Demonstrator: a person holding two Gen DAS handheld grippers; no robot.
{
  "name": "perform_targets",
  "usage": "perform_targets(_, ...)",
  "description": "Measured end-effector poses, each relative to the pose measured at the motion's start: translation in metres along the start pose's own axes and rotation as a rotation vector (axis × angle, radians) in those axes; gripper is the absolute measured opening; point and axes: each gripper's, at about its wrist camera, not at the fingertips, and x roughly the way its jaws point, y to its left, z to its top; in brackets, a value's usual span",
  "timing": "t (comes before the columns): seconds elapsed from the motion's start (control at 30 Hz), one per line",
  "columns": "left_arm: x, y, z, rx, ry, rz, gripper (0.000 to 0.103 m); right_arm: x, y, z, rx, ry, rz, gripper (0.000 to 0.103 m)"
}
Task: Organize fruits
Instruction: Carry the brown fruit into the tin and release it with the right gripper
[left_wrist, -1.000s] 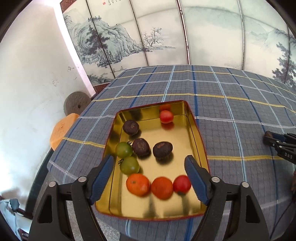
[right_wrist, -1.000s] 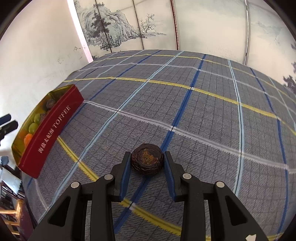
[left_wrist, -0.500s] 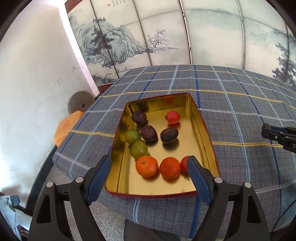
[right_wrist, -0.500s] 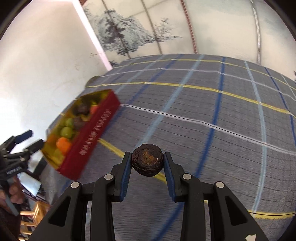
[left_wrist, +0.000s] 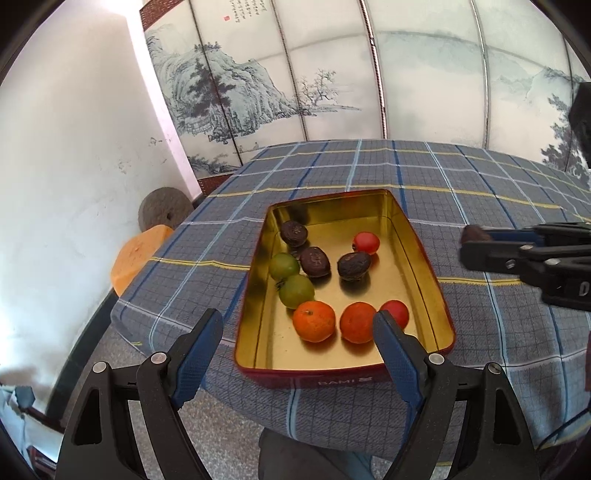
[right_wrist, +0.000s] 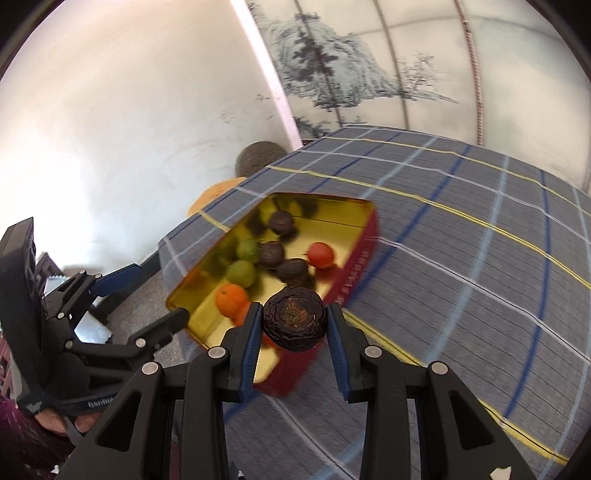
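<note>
A red tin with a gold inside (left_wrist: 424, 254) (right_wrist: 354, 273) lies near the table's left edge and holds several fruits: dark wrinkled ones (left_wrist: 314, 261), green ones (left_wrist: 296, 291), oranges (left_wrist: 314, 320) and small red ones (left_wrist: 366, 242). My right gripper (right_wrist: 293, 325) is shut on a dark wrinkled fruit (right_wrist: 294, 323), lifted off the cloth just beside the tin's right wall. In the left wrist view that right gripper (left_wrist: 471, 240) comes in from the right. My left gripper (left_wrist: 299, 339) stands open at the tin's near end, with nothing between its fingers.
A blue-grey checked cloth (left_wrist: 498, 206) covers the table, whose left edge (left_wrist: 122, 310) drops off close to the tin. A painted folding screen (left_wrist: 332, 74) stands behind. An orange stool (left_wrist: 136, 254) and a round stone (left_wrist: 162, 212) sit by the white wall.
My right gripper has lifted the dark fruit off the cloth and swung it left, up to the tin. My left gripper has drawn back toward the tin's near end.
</note>
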Motion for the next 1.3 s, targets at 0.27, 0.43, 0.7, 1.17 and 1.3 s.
perform_targets(0.27, -0.015, 0.024, -0.01, -0.065, -0.077, -0.026, 0.083, 0.026, 0.026, 0.011, -0.029, 0.027, 0.031, 0.032)
perform_targets(0.43, -0.03, 0.033, -0.01, -0.082, -0.137, 0.006, 0.09, 0.046, 0.035, 0.016, -0.049, 0.05, 0.023, 0.032)
perform_targets(0.7, -0.055, 0.047, -0.011, -0.112, -0.228, 0.043, 0.102, 0.066, 0.035, 0.017, -0.045, 0.067, 0.003, 0.032)
perform_targets(1.17, -0.088, 0.05, -0.01, -0.127, -0.317, 0.021, 0.103, 0.072, 0.044, 0.022, -0.053, 0.06, 0.01, 0.034)
perform_targets(1.3, -0.096, 0.053, -0.011, -0.144, -0.33, 0.003, 0.103, 0.067, 0.048, 0.026, -0.064, 0.035, 0.025, 0.034)
